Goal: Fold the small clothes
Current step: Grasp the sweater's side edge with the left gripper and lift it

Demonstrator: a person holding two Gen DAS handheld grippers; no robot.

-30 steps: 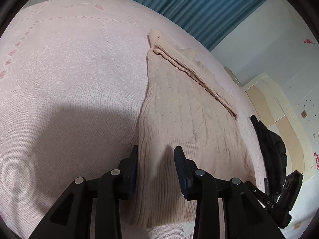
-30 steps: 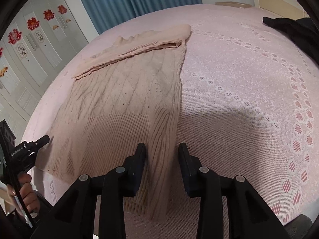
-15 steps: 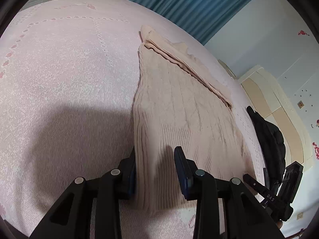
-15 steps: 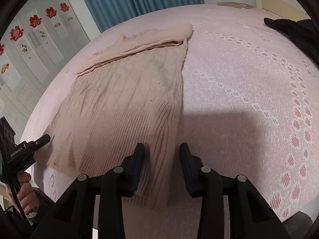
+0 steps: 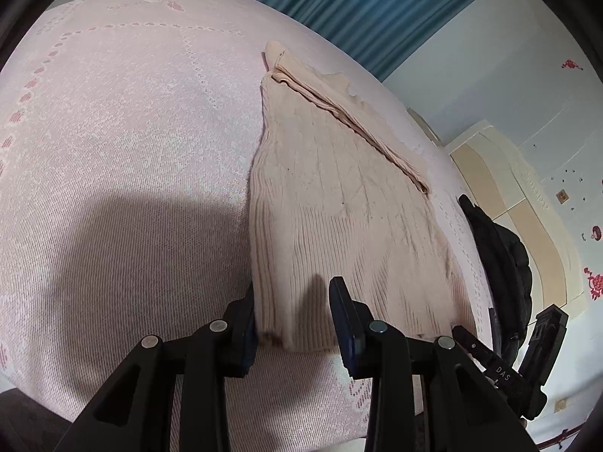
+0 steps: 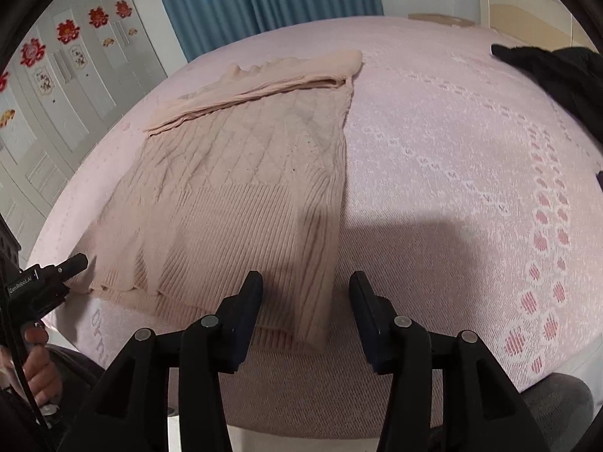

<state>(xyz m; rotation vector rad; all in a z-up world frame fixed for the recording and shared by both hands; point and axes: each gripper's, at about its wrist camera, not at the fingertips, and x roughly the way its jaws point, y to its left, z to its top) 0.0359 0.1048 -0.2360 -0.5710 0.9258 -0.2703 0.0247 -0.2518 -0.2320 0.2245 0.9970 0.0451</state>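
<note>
A beige cable-knit sweater [image 5: 339,207] [image 6: 233,196] lies flat on the pink bedspread [image 5: 132,150], with its sleeves folded across the far end. My left gripper [image 5: 296,312] stands at the hem's left corner. Its jaws are apart and the flat fabric lies loose between them. My right gripper [image 6: 305,293] is over the hem's right corner; its jaws are opening, with the hem edge lying unpinched between them. In the right wrist view the left gripper's fingertip [image 6: 71,265] sits by the other hem corner. One finger [image 5: 475,346] of the right gripper shows in the left wrist view.
A black jacket [image 5: 497,256] [image 6: 557,71] lies at the bed's right side. Blue curtains [image 5: 358,11] hang behind the bed, and white wardrobe doors [image 6: 56,75] stand to the left. A person's hand [image 6: 37,373] holds the left gripper at the bed's near edge.
Both grippers have drawn back toward the hem, so less fabric lies under them. The right jaws have spread wider. The sweater itself has stayed flat.
</note>
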